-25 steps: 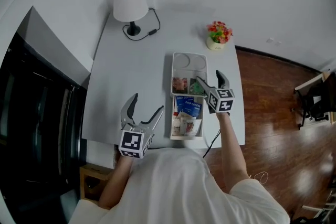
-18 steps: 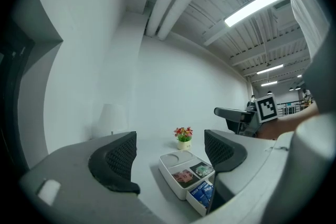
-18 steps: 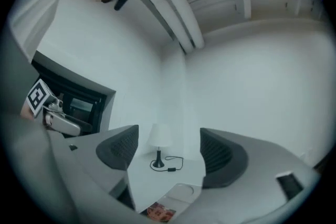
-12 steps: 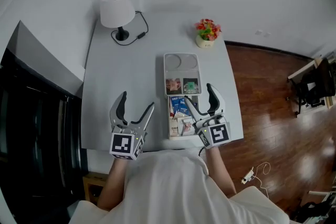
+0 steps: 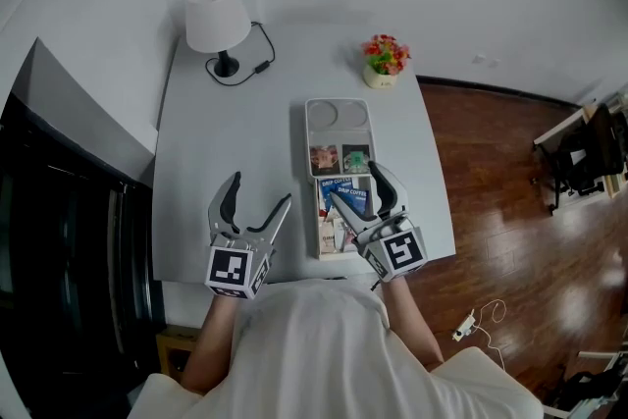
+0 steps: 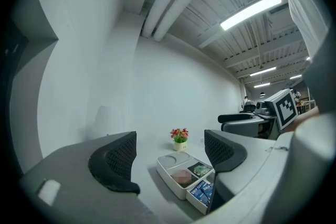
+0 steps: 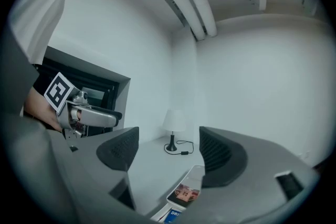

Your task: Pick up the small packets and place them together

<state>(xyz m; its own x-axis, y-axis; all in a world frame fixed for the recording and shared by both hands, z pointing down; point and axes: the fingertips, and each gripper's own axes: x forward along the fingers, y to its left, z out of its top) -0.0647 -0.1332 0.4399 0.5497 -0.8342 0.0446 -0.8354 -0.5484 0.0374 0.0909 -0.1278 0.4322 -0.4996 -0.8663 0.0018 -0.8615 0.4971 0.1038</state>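
Small packets lie in a white divided tray (image 5: 339, 101): a pink one (image 5: 324, 159) and a green one (image 5: 356, 158) in its near compartments. Blue drip-coffee packets (image 5: 337, 189) and other sachets fill the white box (image 5: 320, 233) just in front of it. My right gripper (image 5: 355, 182) hovers over that box, jaws apart and nothing between them. Left of the box, over bare table, my left gripper (image 5: 260, 188) stands open and empty. The left gripper view shows the tray (image 6: 167, 170) and blue packets (image 6: 202, 192) ahead of the left gripper (image 6: 170, 155). The right gripper (image 7: 168, 152) looks towards the pink packet (image 7: 186, 192).
A white lamp (image 5: 216, 15) with its cord stands at the table's far left corner, and a small flower pot (image 5: 385, 59) at the far right. The grey table (image 5: 240, 132) ends just before the person's body. A wooden floor (image 5: 500, 211) lies to the right.
My right gripper has pulled back from beside the tray's green packet to above the near box, its jaws a little narrower. The left gripper has stayed where it was.
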